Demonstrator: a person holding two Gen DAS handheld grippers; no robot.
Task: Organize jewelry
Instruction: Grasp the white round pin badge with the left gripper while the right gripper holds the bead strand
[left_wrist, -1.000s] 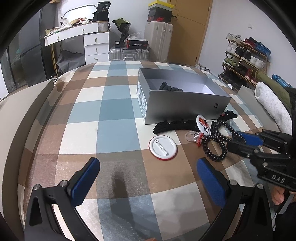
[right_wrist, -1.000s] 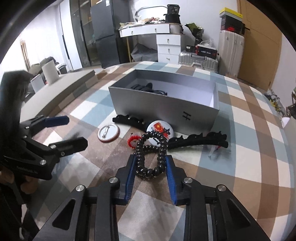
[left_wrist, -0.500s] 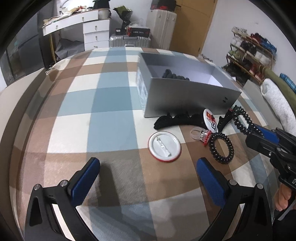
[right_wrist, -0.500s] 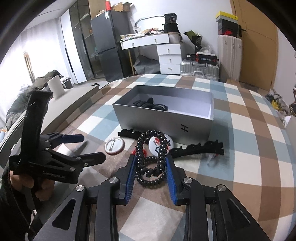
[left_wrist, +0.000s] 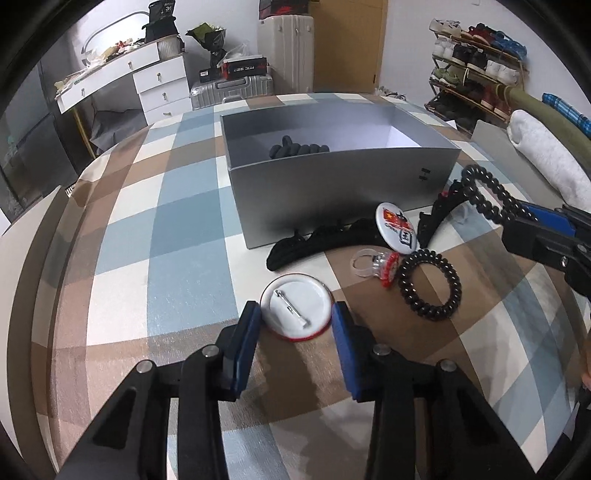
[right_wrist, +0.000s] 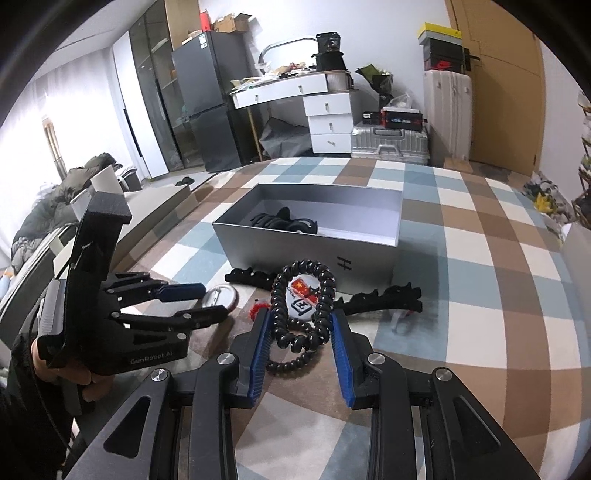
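My right gripper (right_wrist: 300, 334) is shut on a black spiral hair tie (right_wrist: 303, 299) and holds it above the checked tablecloth; the tie also shows in the left wrist view (left_wrist: 484, 192). My left gripper (left_wrist: 295, 325) has its jaws on either side of a white round pin badge (left_wrist: 295, 306) lying face down; they look partly closed around it. A grey open box (left_wrist: 332, 184) with black items inside stands behind. A second black spiral tie (left_wrist: 430, 284), a clear ring with a red top (left_wrist: 376, 264), a printed badge (left_wrist: 397, 229) and black hair clips (left_wrist: 321, 242) lie before the box.
The checked table (left_wrist: 184, 240) drops off at its left edge. Behind stand a white dresser (left_wrist: 147, 85), suitcases (left_wrist: 236, 86) and a shoe rack (left_wrist: 476, 74). The left gripper also shows at the left of the right wrist view (right_wrist: 177, 302).
My left gripper has moved forward to the white badge and narrowed its jaws around it. My right gripper has lifted the spiral hair tie higher off the table.
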